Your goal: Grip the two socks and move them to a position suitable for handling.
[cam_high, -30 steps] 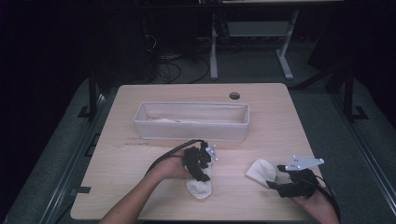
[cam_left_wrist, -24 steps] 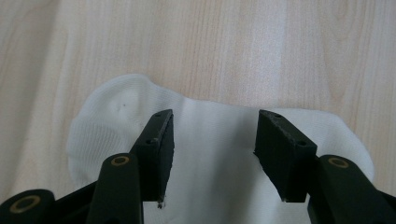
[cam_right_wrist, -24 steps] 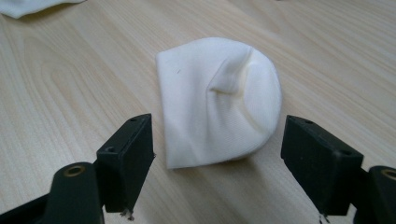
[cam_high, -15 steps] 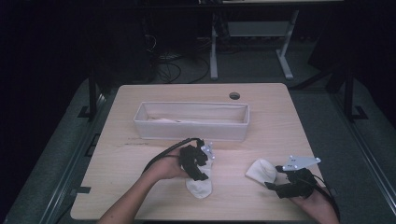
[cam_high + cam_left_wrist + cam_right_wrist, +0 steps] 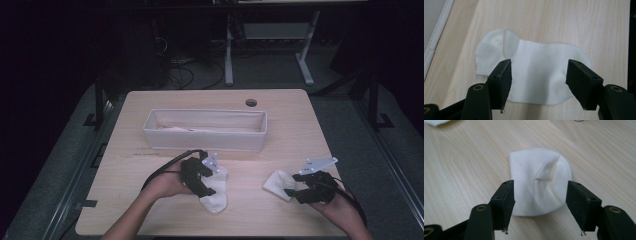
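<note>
Scene: a wooden table (image 5: 150, 205) with a long white fabric bin (image 5: 205, 130) set across its far half; two white socks lie on the near half, well apart from each other.
Left sock: the flat sock (image 5: 534, 75) lies spread out on the table in front of the bin, its long axis running toward and away from the person in the high view, where it shows at (image 5: 214, 192).
Left gripper: the left gripper (image 5: 539, 82) hangs just over the middle of the flat sock, jaws spread and straddling its width; they have just been opening, and the pads do not press on the cloth.
Right sock: the bunched sock (image 5: 541, 182) sits folded into a rounded lump with a crease down its middle, near the table's right front, at (image 5: 278, 184) in the high view.
Right gripper: the right gripper (image 5: 540, 202) faces the bunched sock with its jaws apart on either side of the near edge; they have just been closing, yet there is a gap at both pads and nothing is pinched.
Key relation: each sock lies directly ahead of its own gripper, and the bin lies beyond both; the left hand (image 5: 167, 184) is the nearer to it.
Likely next move: the right gripper seems about to pinch the bunched sock's near edge.
</note>
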Motion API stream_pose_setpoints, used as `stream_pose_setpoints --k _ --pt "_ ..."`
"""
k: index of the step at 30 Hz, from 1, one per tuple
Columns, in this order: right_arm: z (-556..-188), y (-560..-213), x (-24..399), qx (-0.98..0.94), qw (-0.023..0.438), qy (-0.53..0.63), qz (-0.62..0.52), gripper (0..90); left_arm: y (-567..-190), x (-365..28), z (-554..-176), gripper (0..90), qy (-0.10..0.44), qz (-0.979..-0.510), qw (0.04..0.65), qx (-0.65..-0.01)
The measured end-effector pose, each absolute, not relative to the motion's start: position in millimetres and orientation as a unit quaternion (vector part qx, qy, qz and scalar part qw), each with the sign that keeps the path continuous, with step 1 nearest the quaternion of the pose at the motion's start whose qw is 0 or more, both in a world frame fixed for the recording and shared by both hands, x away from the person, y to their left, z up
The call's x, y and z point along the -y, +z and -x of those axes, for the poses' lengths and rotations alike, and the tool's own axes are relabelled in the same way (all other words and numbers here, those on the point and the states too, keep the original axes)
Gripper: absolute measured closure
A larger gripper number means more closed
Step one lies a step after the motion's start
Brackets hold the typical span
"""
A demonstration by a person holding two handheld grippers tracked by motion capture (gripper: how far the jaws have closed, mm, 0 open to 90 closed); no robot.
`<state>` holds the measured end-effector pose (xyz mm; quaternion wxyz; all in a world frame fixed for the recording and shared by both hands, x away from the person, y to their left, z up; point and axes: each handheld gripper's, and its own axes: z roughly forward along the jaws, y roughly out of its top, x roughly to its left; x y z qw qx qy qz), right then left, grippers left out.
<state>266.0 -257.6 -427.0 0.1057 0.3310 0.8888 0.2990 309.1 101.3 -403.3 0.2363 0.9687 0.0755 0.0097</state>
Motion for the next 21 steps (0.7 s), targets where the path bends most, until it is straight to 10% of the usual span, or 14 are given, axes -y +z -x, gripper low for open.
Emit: stream_pose_setpoints --k 21 --pt "-306 -433 232 -0.921 0.053 0.210 -0.323 45.9 -406 -146 -299 34.4 0.012 -0.957 0.269 -0.109"
